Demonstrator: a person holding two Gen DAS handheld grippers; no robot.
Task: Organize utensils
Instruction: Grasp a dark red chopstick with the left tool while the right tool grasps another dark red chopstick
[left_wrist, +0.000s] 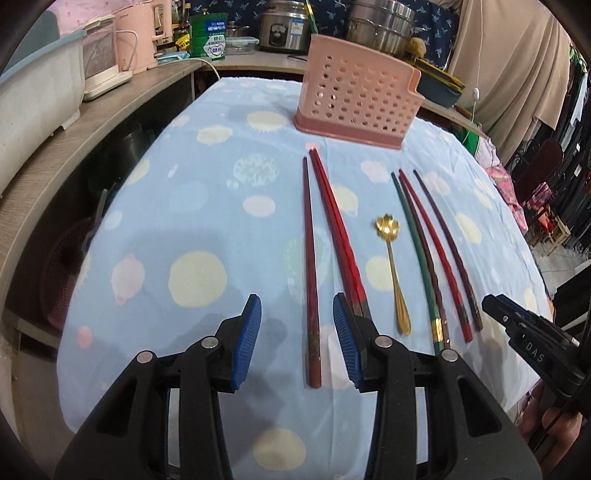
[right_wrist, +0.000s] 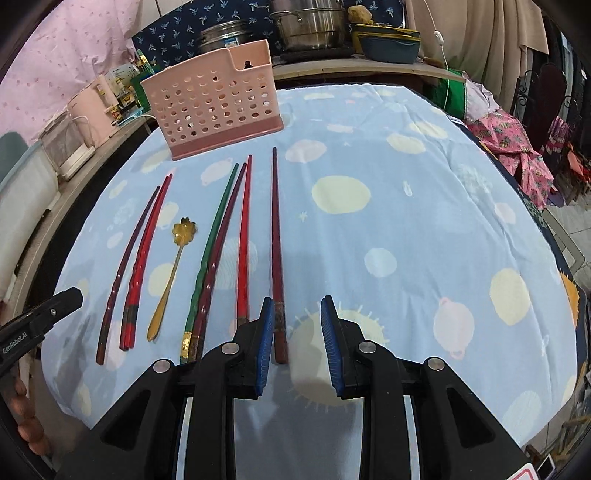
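Several chopsticks lie side by side on the blue spotted cloth: a dark red one (left_wrist: 310, 266), a red pair (left_wrist: 338, 236), then a green one (left_wrist: 417, 254) and further red and dark ones. A gold flower-bowl spoon (left_wrist: 393, 266) lies between them; it also shows in the right wrist view (right_wrist: 170, 280). A pink perforated utensil holder (left_wrist: 356, 94) stands upright at the back, also in the right wrist view (right_wrist: 218, 103). My left gripper (left_wrist: 297, 321) is open, its jaws either side of the dark red chopstick's handle end. My right gripper (right_wrist: 297, 325) is open beside the rightmost dark red chopstick (right_wrist: 277, 254).
A wooden counter (left_wrist: 110, 107) curves along the left and back with a pink kettle (left_wrist: 136, 37), a green can (left_wrist: 210, 37), a rice cooker (left_wrist: 286, 24) and steel pots (left_wrist: 384, 22). Clothing and chairs stand to the right (right_wrist: 517, 147).
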